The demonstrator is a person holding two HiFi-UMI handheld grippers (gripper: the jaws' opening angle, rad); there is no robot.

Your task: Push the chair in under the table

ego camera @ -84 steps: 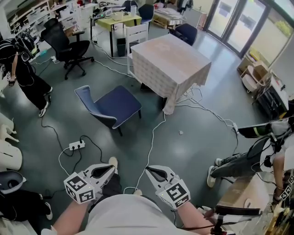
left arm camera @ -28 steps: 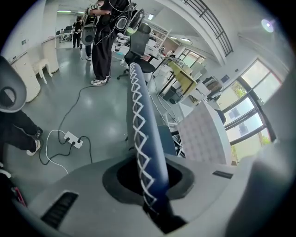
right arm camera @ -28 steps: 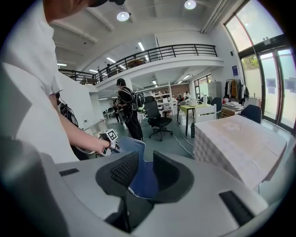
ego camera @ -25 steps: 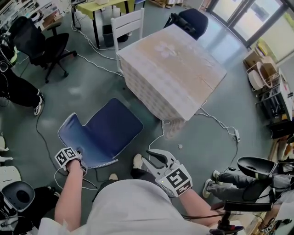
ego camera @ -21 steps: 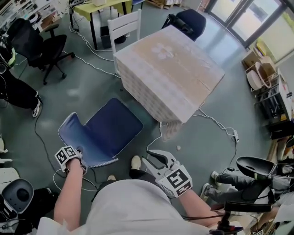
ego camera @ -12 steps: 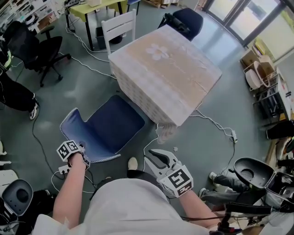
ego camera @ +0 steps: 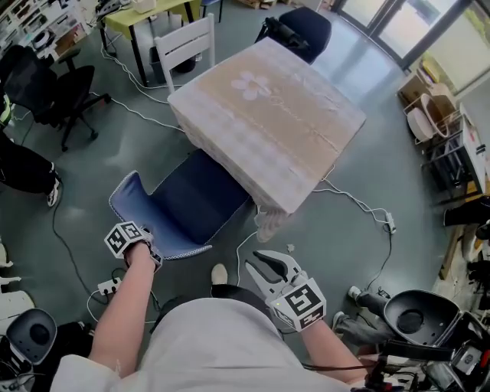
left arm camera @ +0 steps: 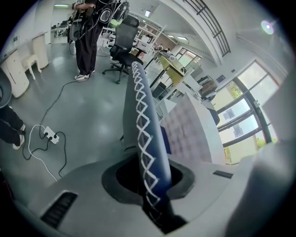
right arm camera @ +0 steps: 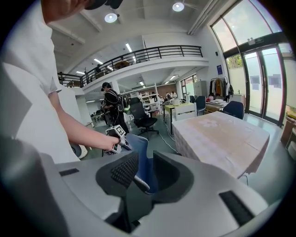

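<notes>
The blue chair (ego camera: 191, 203) stands at the near left side of the cloth-covered table (ego camera: 268, 107), with the front of its seat under the hanging cloth. My left gripper (ego camera: 142, 237) is shut on the top edge of the chair's backrest. In the left gripper view that white-stitched backrest edge (left arm camera: 143, 120) runs between the jaws of the left gripper (left arm camera: 150, 178). My right gripper (ego camera: 269, 264) hangs near my body, open and holding nothing. In the right gripper view the chair (right arm camera: 138, 148) and table (right arm camera: 222, 134) show beyond the right gripper (right arm camera: 141, 173).
A white chair (ego camera: 184, 46) and a dark blue chair (ego camera: 302, 23) stand at the table's far sides. A black office chair (ego camera: 65, 84) is at the left. A power strip (ego camera: 107, 287) and cables (ego camera: 360, 207) lie on the floor. A rack (ego camera: 436, 130) stands at the right.
The chair has slid toward the table, and its seat front is now under the cloth. My left gripper moved along with the backrest. The right gripper drifted forward, still holding nothing.
</notes>
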